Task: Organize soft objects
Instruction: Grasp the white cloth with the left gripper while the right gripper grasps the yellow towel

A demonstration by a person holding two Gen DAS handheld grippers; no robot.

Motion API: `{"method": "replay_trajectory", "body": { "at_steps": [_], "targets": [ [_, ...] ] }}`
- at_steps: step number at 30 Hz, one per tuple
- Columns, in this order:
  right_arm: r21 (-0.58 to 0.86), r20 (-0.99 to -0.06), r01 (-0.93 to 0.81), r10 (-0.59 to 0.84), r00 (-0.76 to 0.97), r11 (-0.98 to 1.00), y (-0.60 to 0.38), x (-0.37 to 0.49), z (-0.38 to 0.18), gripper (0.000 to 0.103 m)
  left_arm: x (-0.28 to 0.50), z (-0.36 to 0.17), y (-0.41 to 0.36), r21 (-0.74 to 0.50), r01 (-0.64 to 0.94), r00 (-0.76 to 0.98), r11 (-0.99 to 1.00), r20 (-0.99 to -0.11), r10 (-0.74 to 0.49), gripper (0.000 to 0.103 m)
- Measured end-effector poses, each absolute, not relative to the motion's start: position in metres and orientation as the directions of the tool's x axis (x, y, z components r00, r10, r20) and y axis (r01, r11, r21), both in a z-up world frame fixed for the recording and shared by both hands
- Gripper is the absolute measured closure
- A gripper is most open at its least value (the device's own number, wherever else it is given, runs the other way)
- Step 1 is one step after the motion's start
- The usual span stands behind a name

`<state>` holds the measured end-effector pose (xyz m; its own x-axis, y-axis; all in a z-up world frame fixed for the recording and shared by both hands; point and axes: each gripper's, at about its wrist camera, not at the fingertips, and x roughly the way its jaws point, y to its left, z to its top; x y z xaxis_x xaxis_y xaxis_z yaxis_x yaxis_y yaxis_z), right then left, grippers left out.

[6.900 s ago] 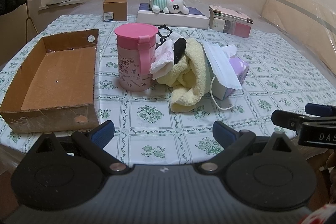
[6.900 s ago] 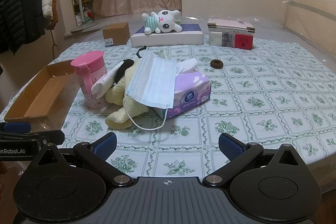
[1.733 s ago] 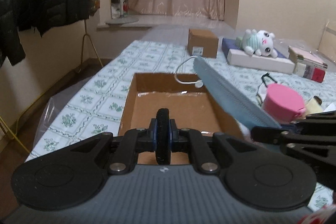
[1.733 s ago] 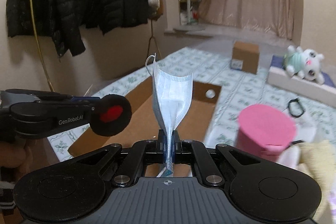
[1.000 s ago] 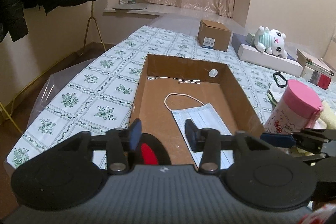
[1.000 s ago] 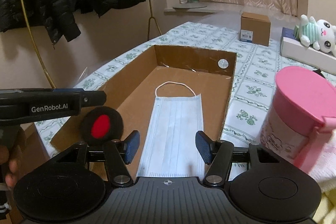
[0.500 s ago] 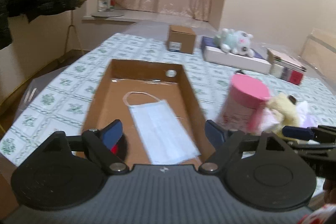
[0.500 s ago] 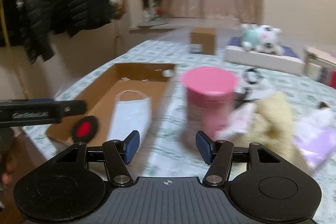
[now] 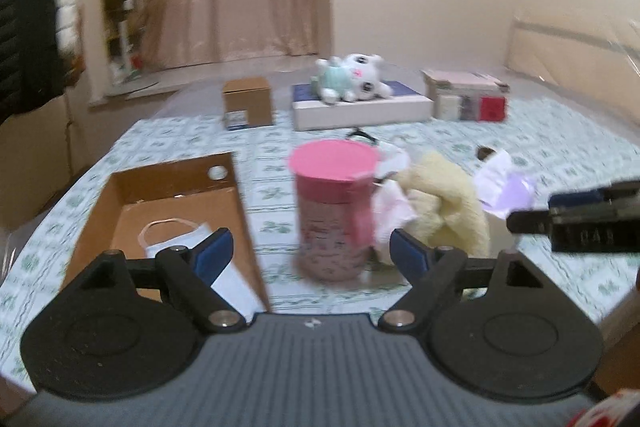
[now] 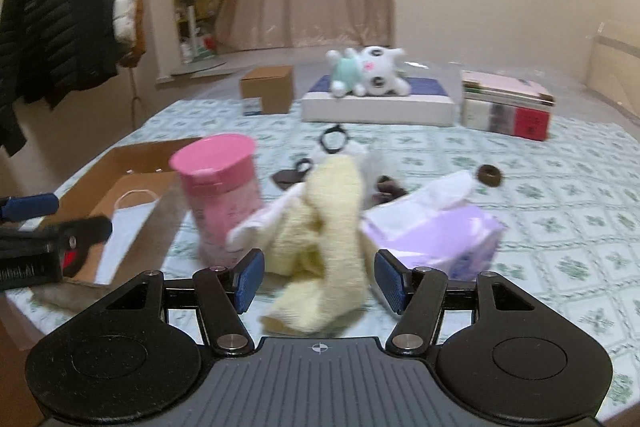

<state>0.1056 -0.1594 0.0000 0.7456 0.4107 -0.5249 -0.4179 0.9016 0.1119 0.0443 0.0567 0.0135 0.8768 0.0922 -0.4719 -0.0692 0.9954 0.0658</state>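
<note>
Straight ahead of the right gripper (image 10: 318, 283), released and empty, the yellow towel (image 10: 328, 227) lies lengthwise toward it; the left gripper (image 9: 310, 253), also released, faces the pink cup (image 9: 334, 209) instead.

Tablecloth (image 10: 560, 211): white with green floral squares. Tumbler (image 10: 220, 195): pink lid, paler pink printed body. Towel (image 10: 332, 227) at frame centre: pale yellow. Tissue pack (image 10: 448, 239): lilac, white tissue on top. Tray box (image 9: 120, 203), left: brown cardboard; face mask (image 9: 184, 239) in it: white. Plush (image 10: 368, 71), upper centre: white with mint top. Gripper pads (image 10: 250, 279): blue on black.
</note>
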Motion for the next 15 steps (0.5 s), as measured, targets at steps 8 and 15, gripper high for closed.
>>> {"method": "replay_trajectory", "body": {
  "at_steps": [8,15],
  "targets": [
    [0.136,-0.525,-0.371,0.384,0.759,0.919,-0.184,0.112,-0.005,0.042,0.066,-0.006,0.012,0.221,0.070,0.879,0.973,-0.474,0.045,0.043],
    [0.152,-0.535,-0.350,0.375,0.757,0.924,-0.194,0.122,-0.013,0.042,0.091,-0.023,-0.013,0.311,0.142,0.874,0.940,-0.485,0.029,0.057]
  ]
}}
